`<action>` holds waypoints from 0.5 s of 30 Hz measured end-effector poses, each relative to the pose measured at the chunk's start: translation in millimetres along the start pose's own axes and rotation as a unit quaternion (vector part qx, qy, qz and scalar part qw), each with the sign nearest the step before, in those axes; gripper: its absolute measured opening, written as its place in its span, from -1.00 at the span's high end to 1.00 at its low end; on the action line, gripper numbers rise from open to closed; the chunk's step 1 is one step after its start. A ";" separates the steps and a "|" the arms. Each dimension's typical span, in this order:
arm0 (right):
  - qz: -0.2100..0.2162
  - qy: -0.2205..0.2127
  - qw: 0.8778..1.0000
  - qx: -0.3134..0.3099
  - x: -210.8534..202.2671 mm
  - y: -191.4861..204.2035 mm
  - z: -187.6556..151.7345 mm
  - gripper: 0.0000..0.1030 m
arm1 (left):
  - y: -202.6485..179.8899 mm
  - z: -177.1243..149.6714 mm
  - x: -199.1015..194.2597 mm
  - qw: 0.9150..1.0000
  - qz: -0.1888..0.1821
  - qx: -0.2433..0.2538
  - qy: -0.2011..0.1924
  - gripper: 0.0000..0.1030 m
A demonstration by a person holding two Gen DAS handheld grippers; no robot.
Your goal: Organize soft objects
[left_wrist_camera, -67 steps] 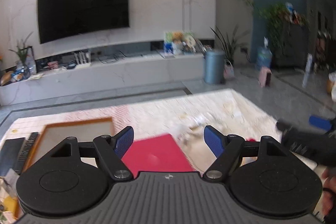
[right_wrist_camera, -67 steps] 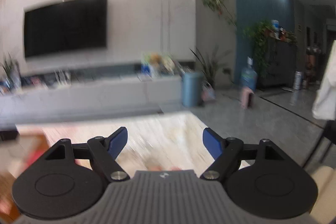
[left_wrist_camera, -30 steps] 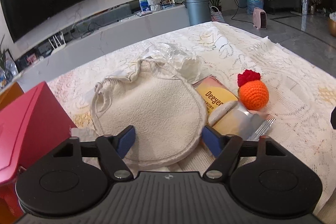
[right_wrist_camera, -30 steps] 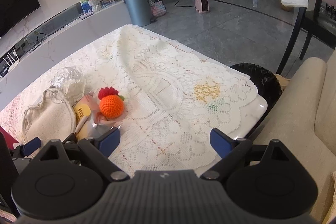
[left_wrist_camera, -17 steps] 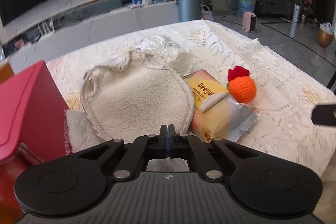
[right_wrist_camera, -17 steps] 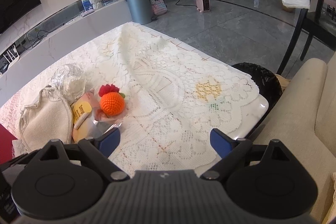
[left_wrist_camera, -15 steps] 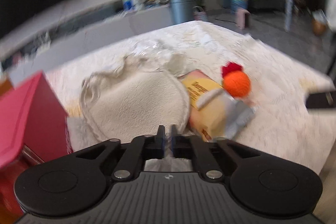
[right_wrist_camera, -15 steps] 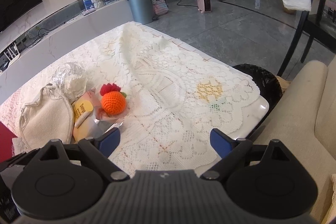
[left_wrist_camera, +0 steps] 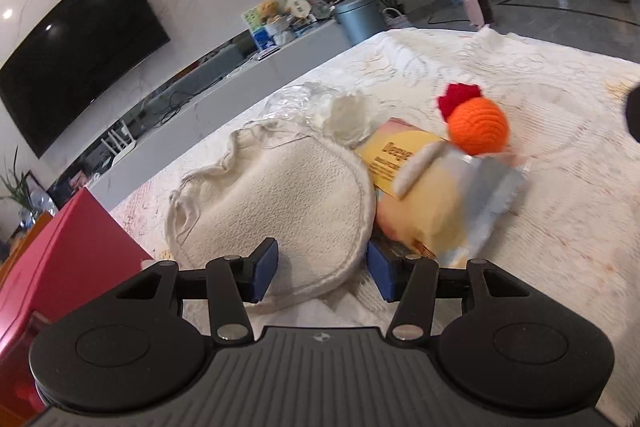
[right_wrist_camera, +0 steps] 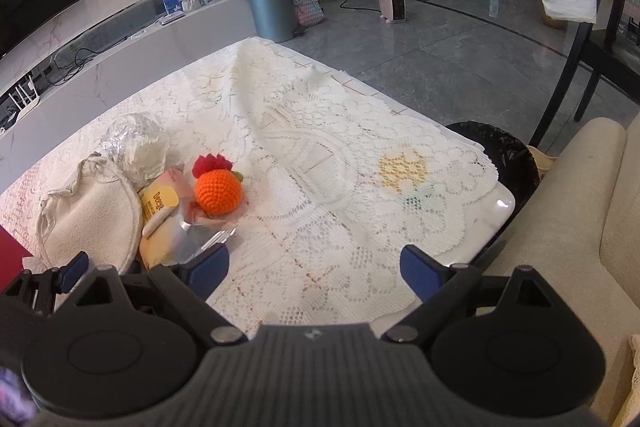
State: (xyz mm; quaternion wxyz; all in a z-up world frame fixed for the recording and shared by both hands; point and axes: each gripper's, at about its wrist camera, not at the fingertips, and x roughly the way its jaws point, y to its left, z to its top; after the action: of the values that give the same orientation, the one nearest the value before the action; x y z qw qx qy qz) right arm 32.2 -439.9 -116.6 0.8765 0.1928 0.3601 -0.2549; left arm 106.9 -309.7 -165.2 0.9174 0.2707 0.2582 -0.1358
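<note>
Left wrist: left gripper [left_wrist_camera: 322, 271], jaws just opening, apart around near edge of cream drawstring pouch [left_wrist_camera: 276, 203], pads not pressing. Yellow snack packet [left_wrist_camera: 424, 187] beside it, orange crochet ball [left_wrist_camera: 478, 125] behind, red box [left_wrist_camera: 68, 251] at left, all on lace-covered desk [left_wrist_camera: 560, 227].

Right wrist: right gripper [right_wrist_camera: 314, 269] wide, empty, over lace. Pouch [right_wrist_camera: 92, 223], packet [right_wrist_camera: 160, 211], ball [right_wrist_camera: 218, 191] at left.

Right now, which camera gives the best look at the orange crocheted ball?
The right wrist view: the orange crocheted ball is sharp there, with its red tuft and green bit visible, sitting beside the yellow snack packet. The left wrist view shows it closer but motion-blurred.
</note>
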 end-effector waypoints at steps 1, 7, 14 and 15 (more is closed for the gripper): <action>0.001 0.000 1.000 0.000 0.1 0.0 -0.1 -0.77 | 0.2 1.6 1.8 1.000 0.003 -0.004 -0.002 -0.19; -0.001 0.004 1.000 -0.004 2.6 2.5 -0.3 -0.77 | 3.8 1.4 -1.5 0.999 -0.027 -0.029 -0.002 0.75; -0.006 0.003 1.000 -0.013 1.7 6.3 -1.2 -0.77 | 22.8 6.6 -29.5 0.995 -0.059 -0.075 -0.012 0.90; -0.007 0.002 1.000 -0.014 1.4 7.0 -1.5 -0.77 | 26.3 7.6 -36.2 0.995 -0.065 -0.078 -0.015 0.91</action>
State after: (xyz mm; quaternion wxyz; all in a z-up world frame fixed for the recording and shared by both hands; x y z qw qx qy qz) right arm 36.3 -434.0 -117.5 0.8764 0.1788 0.3670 -0.2556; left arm 90.1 -288.5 -128.8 0.9286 0.1795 0.2714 -0.1783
